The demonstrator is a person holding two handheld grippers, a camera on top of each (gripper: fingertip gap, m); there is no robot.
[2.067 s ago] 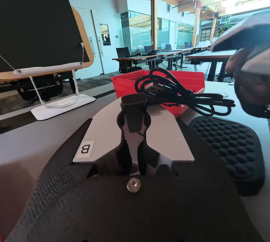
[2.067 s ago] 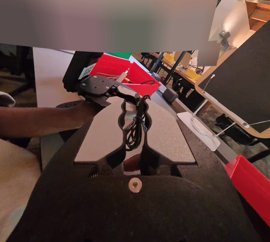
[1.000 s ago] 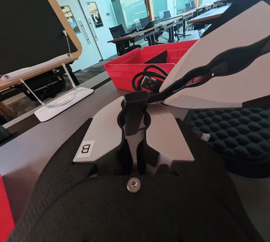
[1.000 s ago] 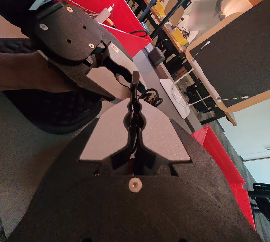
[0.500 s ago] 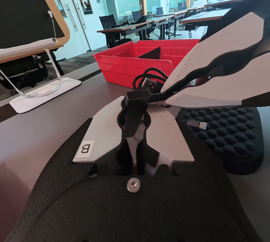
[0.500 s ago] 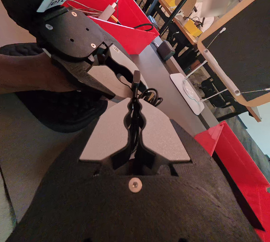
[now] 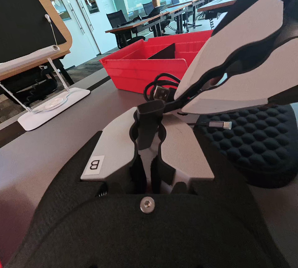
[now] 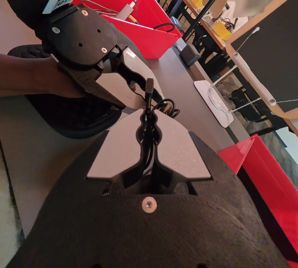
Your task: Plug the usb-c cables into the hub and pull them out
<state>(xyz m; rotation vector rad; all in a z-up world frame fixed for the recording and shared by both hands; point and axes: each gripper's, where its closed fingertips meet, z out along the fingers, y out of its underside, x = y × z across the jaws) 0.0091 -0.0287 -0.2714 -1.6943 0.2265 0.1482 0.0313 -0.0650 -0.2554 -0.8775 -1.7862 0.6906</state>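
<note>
Looking along the left gripper (image 7: 149, 115), its jaws stay clamped on the dark hub (image 7: 150, 114), while the right gripper (image 7: 180, 103) has closed in from 2 o'clock until its black cable plug (image 7: 172, 106) meets the hub's side — insertion looks begun, seating unclear. From the right wrist view, the right gripper (image 8: 149, 111) pinches the black cable (image 8: 149, 124) tight, and the hub (image 8: 149, 85) now stands at 12 o'clock, just beyond its tips — a spare silver plug (image 7: 221, 124) lies on the black mat (image 7: 258, 147).

Counts on and around the desk

Two grippers: left gripper (image 7: 147, 115), right gripper (image 8: 149, 112). One dark hub (image 7: 149, 124). One coiled black cable (image 7: 162, 82) mid-frame; one silver plug (image 7: 220, 124) on one black mat (image 7: 251, 144), right. Three red bins: (image 7: 145, 69), (image 8: 141, 34) upper centre, (image 8: 266, 179) lower right. One white stand (image 7: 48, 106), left.
</note>
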